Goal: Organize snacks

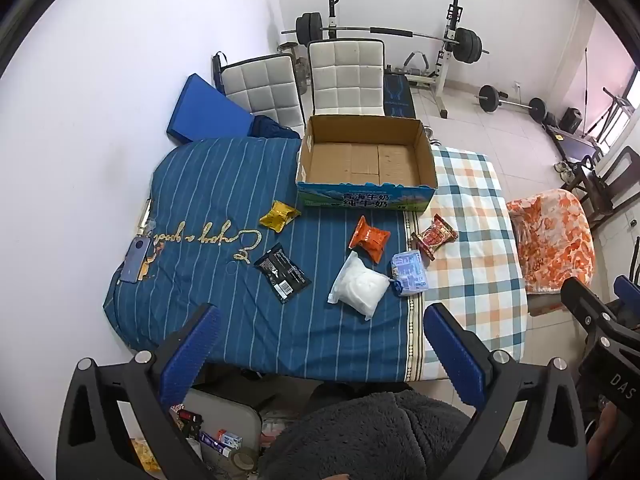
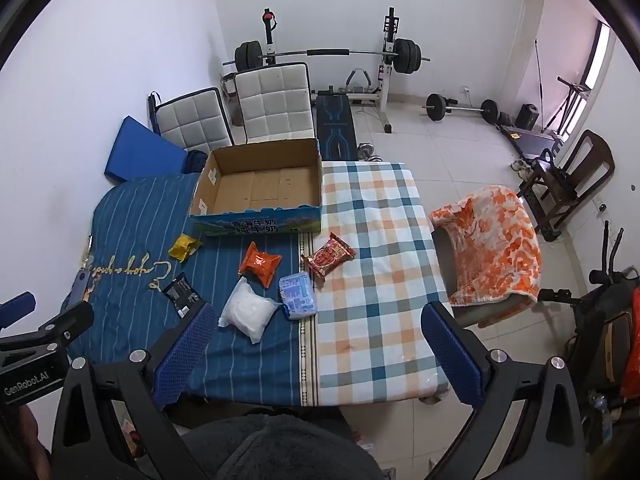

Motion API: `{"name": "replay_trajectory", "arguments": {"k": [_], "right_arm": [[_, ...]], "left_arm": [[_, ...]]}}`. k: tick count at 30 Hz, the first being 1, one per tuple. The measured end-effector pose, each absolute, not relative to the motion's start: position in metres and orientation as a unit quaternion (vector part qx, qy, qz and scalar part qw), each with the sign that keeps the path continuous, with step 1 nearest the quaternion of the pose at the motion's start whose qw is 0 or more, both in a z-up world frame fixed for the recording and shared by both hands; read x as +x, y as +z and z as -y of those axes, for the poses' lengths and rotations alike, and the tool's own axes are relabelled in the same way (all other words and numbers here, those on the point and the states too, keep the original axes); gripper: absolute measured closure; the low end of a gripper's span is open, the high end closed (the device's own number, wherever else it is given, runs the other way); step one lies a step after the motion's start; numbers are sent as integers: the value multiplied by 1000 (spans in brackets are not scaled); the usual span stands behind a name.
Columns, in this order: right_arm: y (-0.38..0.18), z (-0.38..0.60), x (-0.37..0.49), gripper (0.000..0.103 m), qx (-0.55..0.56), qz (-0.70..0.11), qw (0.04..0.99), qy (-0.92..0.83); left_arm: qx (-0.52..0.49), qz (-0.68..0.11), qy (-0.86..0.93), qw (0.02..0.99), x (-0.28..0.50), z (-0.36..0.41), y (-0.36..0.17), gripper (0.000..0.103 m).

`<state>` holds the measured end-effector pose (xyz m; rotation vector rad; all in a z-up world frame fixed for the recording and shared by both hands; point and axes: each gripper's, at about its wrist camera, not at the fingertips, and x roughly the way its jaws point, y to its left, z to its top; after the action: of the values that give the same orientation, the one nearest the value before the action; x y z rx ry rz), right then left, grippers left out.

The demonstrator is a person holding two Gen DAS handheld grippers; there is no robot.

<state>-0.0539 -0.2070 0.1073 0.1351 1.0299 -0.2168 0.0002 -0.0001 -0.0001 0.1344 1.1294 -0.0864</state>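
Snacks: six packets [image 1: 362, 288] loose on bedspread, frame centre | cardboard box [image 1: 366, 158] upper centre, empty | left gripper [image 1: 320, 334], right gripper [image 2: 318, 330]: jaws wide, holding nothing, lower frame | Progress: apparently none packed, all six left.

Six snack packets [image 1: 359, 289] lie on the bed [image 1: 208, 200] before the box [image 1: 366, 160].

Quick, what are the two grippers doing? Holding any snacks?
Left gripper: open, holding nothing.
Right gripper: open, holding nothing.
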Motion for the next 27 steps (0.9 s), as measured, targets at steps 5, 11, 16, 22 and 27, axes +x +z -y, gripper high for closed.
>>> {"name": "replay_trajectory", "arguments": {"k": [5, 11, 16, 22, 27], "right_arm": [[108, 205, -54, 0, 67, -489, 863, -101], [109, 208, -57, 0, 71, -490, 863, -100], [109, 206, -57, 0, 62, -487, 865, -106], [110, 206, -54, 0, 61, -487, 865, -106], [113, 198, -46, 0, 58, -487, 865, -106]], "left_arm": [[60, -529, -42, 846, 1, -1, 0, 0], [56, -527, -47, 847, 3, 2, 4, 0], [58, -524, -45, 849, 5, 7, 1, 0], [56, -523, -48, 849, 5, 2, 3, 0], [55, -522, -46, 850, 7, 2, 3, 0]]}}
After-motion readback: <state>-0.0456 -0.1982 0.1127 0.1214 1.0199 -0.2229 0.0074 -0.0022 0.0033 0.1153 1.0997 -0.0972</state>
